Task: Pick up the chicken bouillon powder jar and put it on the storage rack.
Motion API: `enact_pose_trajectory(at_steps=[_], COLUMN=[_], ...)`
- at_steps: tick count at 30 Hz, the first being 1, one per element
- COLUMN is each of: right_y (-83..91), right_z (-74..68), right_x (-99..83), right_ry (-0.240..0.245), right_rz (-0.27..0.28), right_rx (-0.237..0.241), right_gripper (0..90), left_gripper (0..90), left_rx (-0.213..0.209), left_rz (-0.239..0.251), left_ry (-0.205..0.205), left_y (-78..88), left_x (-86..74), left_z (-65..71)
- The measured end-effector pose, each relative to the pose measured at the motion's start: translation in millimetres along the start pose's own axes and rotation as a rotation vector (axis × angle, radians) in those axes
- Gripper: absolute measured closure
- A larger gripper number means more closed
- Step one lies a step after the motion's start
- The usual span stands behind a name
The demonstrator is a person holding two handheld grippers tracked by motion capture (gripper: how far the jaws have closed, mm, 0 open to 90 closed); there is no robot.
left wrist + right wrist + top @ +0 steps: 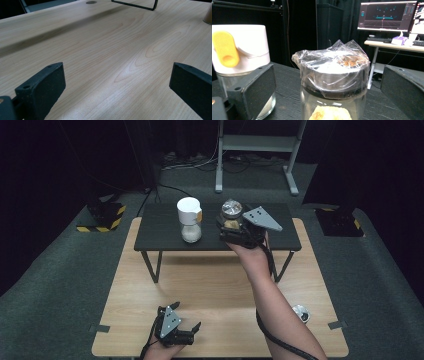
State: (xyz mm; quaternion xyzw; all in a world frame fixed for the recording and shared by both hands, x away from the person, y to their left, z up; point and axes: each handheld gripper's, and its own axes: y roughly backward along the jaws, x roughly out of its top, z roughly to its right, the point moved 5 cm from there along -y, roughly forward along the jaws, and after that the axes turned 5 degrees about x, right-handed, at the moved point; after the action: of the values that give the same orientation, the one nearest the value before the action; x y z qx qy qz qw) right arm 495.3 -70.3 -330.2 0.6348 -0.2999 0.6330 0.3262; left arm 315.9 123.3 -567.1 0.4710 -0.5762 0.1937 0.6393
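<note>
Glass jar (pixel 332 100) with a dark lid wrapped in clear plastic film is seen at the centre of the right gripper view, standing between the two black jaws, which are spread wide and are not pressed against it; a yellowish lump is visible inside the glass. In the high view this jar (pixel 231 215) is found right of centre in the upper half of the frame, on the small black raised table (pixel 160 227) that stands on the far part of the large light wooden table (pixel 215 285). The right gripper (pixel 235 227) is held at the jar by a forearm reaching up from the lower right of the frame. Just left of the jar, a second glass jar with a white cap and yellow tab (pixel 190 220) is placed upright on the same black table, apart from the first. The left gripper (pixel 186 320) is rested at the lower left of the high view on the wooden table, with its jaws parted and nothing between them. A small round dark object (pixel 301 313) is seen near the lower right edge of the wooden table.
</note>
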Motion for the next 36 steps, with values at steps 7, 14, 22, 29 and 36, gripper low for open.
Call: enact_pose_trajectory(at_steps=[7, 14, 22, 29, 36], right_y=[9.4, 20.4, 31.2, 43.3, 57.5], right_z=[-3.0, -8.1, -13.4, -17.6, -23.2], right_x=[-1.8, -3.4, -5.5, -9.9, -10.7], right_ry=[0.005, 0.010, 0.020, 0.029, 0.031], right_rz=[-0.007, -0.004, -0.006, -0.009, -0.003], right_rx=[-0.003, 0.006, 0.011, 0.012, 0.025], right_gripper=[0.0, 0.0, 0.0, 0.0, 0.0], left_gripper=[0.7, 0.7, 0.7, 0.7, 0.7], left_rx=[0.003, 0.005, 0.007, 0.008, 0.007], left_rz=[-0.004, -0.008, -0.010, -0.014, -0.014], left_ry=[-0.004, -0.013, -0.014, -0.024, -0.023], left_y=[-0.3, -0.4, -0.8, -1.2, -1.2], left_x=[0.0, -0.1, -0.1, -0.1, -0.1], left_z=[0.6, 1.4, 1.8, 2.3, 2.5])
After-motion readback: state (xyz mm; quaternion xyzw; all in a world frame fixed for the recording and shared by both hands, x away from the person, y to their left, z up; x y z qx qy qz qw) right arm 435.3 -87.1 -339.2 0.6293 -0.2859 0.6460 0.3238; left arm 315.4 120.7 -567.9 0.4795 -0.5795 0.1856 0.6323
